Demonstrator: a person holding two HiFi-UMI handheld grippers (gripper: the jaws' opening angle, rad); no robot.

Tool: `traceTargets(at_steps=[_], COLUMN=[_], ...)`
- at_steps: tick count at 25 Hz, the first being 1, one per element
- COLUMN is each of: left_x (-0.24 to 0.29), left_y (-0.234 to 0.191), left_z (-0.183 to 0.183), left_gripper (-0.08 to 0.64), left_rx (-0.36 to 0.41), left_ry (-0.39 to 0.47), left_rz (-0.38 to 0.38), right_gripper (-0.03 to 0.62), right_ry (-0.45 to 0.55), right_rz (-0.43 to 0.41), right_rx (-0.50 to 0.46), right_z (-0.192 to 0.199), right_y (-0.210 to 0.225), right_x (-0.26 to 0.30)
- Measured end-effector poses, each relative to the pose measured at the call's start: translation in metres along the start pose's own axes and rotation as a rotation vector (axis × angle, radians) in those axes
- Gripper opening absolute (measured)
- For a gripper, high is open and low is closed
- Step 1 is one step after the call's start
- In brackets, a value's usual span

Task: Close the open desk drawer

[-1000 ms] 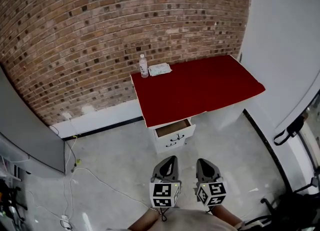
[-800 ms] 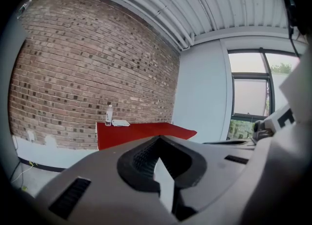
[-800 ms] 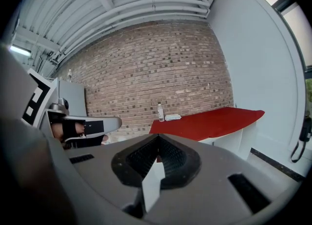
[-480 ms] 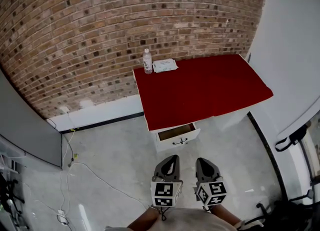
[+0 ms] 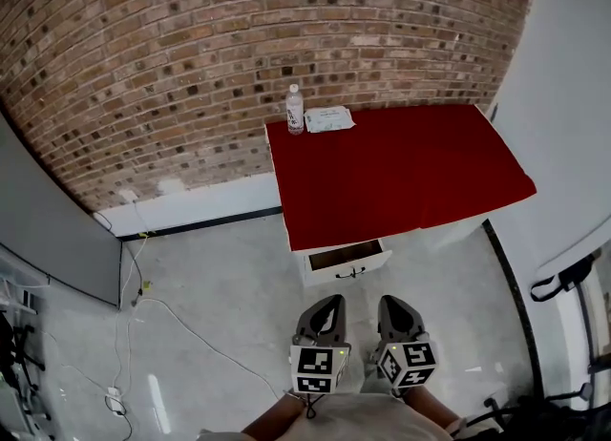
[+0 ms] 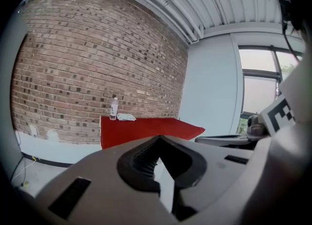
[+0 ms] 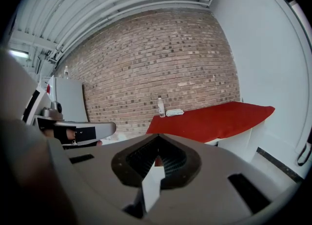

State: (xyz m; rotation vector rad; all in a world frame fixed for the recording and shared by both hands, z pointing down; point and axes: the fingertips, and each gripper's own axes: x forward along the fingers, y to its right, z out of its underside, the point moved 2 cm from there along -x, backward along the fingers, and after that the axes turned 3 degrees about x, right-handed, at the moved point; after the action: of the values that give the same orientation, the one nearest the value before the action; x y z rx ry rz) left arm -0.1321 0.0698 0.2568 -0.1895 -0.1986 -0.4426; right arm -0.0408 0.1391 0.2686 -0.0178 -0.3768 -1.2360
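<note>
A white desk under a red cloth [image 5: 401, 172] stands against the brick wall. Its top drawer [image 5: 348, 258] is pulled out at the front left, with a dark handle on its face. Both grippers hang side by side over the floor, a short way in front of the drawer and touching nothing. My left gripper [image 5: 328, 302] has its jaws together and empty; in the left gripper view its tips [image 6: 158, 139] meet below the red cloth [image 6: 146, 126]. My right gripper [image 5: 389, 302] looks the same, its tips [image 7: 157, 137] closed on nothing.
A clear bottle [image 5: 295, 110] and a white packet [image 5: 328, 119] sit at the desk's back left corner. White cables [image 5: 181, 329] trail across the grey floor at the left. A grey panel [image 5: 48, 229] stands far left, a white wall [image 5: 573, 95] at the right.
The desk and its open drawer have come nearer to the grippers and shifted right in the head view. Both grippers stay shut and side by side.
</note>
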Motion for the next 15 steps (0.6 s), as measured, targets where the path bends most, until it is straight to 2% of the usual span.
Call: traceTargets(at_steps=[8,15], left_x=[0.037,0.082], left_y=[-0.010,0.023], left_z=[-0.005,-0.022], left_gripper=[-0.002,-0.002], left_rx=[-0.033,-0.057], left_ry=[0.023,0.018], left_rz=[-0.150,-0.229], right_gripper=[-0.002,-0.002], right_ry=[-0.006,-0.037], right_rz=[-0.120,-0.223], right_rx=[-0.044,-0.077], right_z=[-0.019,-0.042], right_y=[0.028,0.072], right_x=[0.043,0.063])
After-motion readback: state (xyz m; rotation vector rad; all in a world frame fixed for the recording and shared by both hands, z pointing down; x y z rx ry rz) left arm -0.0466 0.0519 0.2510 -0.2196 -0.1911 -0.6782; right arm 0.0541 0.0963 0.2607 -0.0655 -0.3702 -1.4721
